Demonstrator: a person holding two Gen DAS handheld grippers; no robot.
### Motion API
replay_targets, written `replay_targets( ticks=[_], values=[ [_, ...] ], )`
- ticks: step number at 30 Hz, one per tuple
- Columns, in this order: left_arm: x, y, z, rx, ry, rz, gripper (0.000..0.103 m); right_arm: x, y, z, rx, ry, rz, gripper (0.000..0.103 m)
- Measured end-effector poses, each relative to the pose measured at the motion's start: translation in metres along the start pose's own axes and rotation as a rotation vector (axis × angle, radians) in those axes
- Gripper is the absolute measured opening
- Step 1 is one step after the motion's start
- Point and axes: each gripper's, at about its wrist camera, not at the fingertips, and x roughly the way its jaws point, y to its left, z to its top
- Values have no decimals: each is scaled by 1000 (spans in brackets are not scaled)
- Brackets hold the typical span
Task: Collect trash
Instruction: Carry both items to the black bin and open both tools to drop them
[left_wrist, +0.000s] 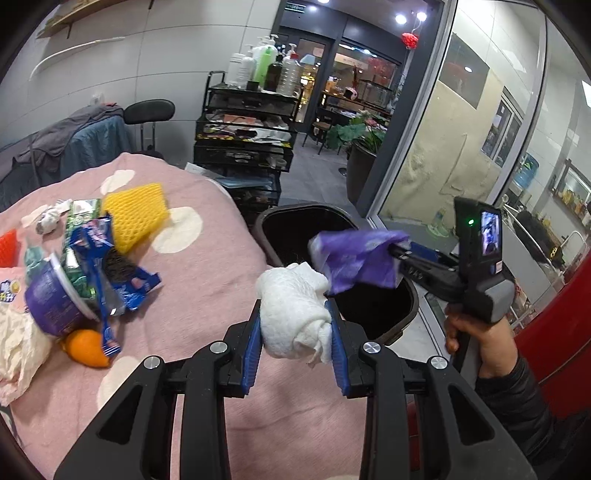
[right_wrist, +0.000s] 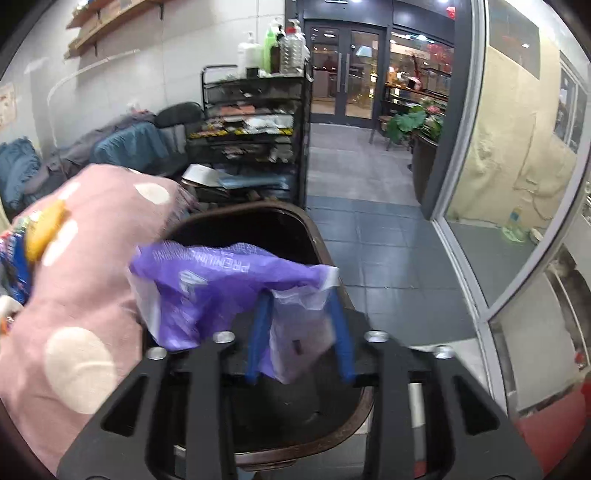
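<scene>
My left gripper (left_wrist: 293, 306) is shut on a crumpled white tissue (left_wrist: 291, 314), held above the edge of the pink spotted blanket (left_wrist: 207, 280). My right gripper (right_wrist: 299, 299) is over the dark brown bin (right_wrist: 317, 236), its jaws apart around a purple plastic wrapper (right_wrist: 214, 288); I cannot tell if they still pinch it. It also shows in the left wrist view (left_wrist: 397, 251), with the wrapper (left_wrist: 354, 258) hanging over the bin (left_wrist: 373, 306). A pile of trash lies on the blanket at left: a purple cup (left_wrist: 55, 295), blue wrappers (left_wrist: 110, 273), yellow foam netting (left_wrist: 136, 214), an orange (left_wrist: 86, 347).
A black wire cart (left_wrist: 251, 129) with bottles on top stands behind the bed. A glass partition (left_wrist: 461, 129) and a red object (left_wrist: 554, 325) are at right. Tiled floor (right_wrist: 369, 236) lies beyond the bin. A chair with clothes (left_wrist: 92, 136) is at the back left.
</scene>
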Motion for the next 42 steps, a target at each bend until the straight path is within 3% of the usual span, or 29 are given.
replay_targets(
  ticks=[1, 2, 7, 12, 26, 29, 31, 34, 42],
  values=[
    [3, -2, 1, 5, 10, -7, 32, 4, -2, -2, 7, 4, -3, 66],
    [9, -5, 3, 9, 20, -14, 32, 4, -5, -8, 14, 2, -2, 70],
    [30, -20, 13, 27, 62, -50, 32, -7, -18, -24, 55, -12, 12, 71],
    [60, -37, 25, 46, 119, -86, 33, -20, -29, -24, 112, -55, -6, 79],
    [122, -73, 34, 125, 226, -67, 35, -50, -73, -16, 218, -127, -67, 83],
    [128, -74, 32, 129, 235, -61, 52, -53, -74, -16, 212, -130, -62, 83],
    [127, -74, 31, 131, 219, -55, 75, -53, -72, -15, 210, -133, -61, 84],
    [126, -77, 28, 153, 203, -60, 88, -54, -71, -14, 211, -135, -59, 87],
    [109, -83, 26, 198, 169, -62, 96, -55, -68, -14, 210, -142, -51, 93]
  ],
)
